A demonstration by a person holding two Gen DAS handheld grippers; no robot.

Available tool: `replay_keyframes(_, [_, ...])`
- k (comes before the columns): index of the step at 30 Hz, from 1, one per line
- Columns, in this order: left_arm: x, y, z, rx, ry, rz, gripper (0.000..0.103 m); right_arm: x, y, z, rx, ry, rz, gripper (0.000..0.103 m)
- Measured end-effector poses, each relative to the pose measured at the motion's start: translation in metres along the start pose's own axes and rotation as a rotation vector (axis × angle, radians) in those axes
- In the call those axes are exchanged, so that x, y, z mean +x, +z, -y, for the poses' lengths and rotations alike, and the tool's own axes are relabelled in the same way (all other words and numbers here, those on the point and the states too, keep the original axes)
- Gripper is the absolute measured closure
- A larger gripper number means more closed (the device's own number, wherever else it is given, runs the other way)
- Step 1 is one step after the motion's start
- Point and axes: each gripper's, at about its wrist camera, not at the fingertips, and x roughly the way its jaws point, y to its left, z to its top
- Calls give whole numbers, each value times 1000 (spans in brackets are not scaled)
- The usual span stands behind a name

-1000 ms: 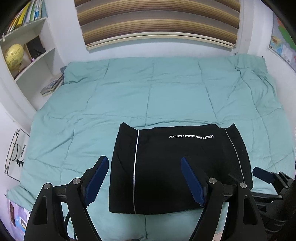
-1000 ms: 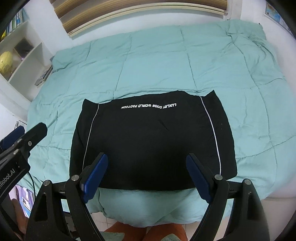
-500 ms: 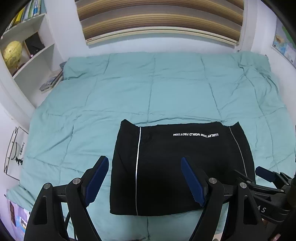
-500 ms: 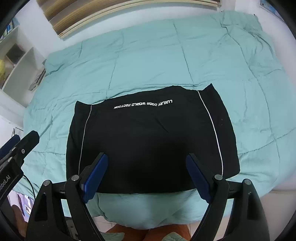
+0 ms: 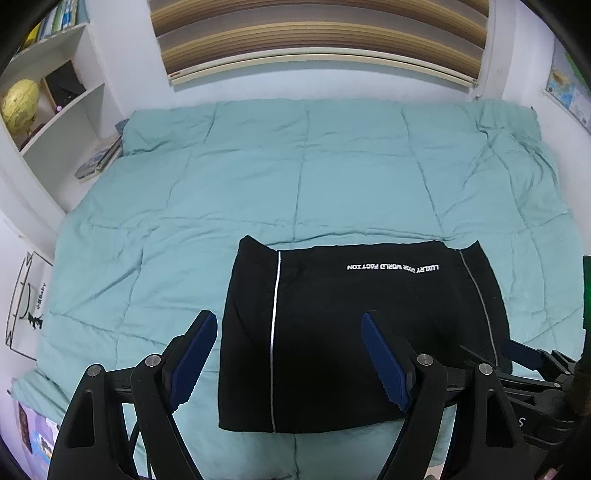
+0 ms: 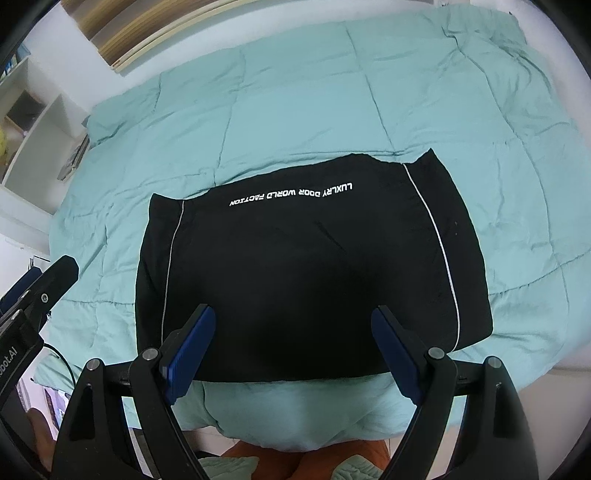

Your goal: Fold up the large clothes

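Note:
A black garment [image 5: 354, 325] with thin white side stripes and white lettering lies folded into a flat rectangle near the front edge of the bed; it also shows in the right wrist view [image 6: 303, 269]. My left gripper [image 5: 290, 360] is open and empty, held above the garment's front left part. My right gripper [image 6: 293, 356] is open and empty, held above the garment's front edge. The right gripper also shows at the lower right of the left wrist view [image 5: 528, 356].
A teal quilt [image 5: 314, 184] covers the bed. White shelves [image 5: 55, 122] with a yellow globe [image 5: 20, 103] and books stand at the left. A striped blind [image 5: 317, 33] hangs on the far wall. The bed's front edge [image 6: 295, 417] drops to the floor below.
Both grippers have drawn back and risen slightly from the garment; the right wrist view tilts further over it. The garment has not moved.

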Motion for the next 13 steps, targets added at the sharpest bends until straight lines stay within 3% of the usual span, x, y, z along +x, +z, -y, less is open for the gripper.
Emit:
replay_keyframes(9, [4, -2, 7, 32, 40, 9, 21, 7, 0, 1, -3, -12, -30, 15])
replay_keyframes(13, [6, -3, 10, 45, 16, -3, 21, 7, 0, 1, -12, -23, -29, 15])
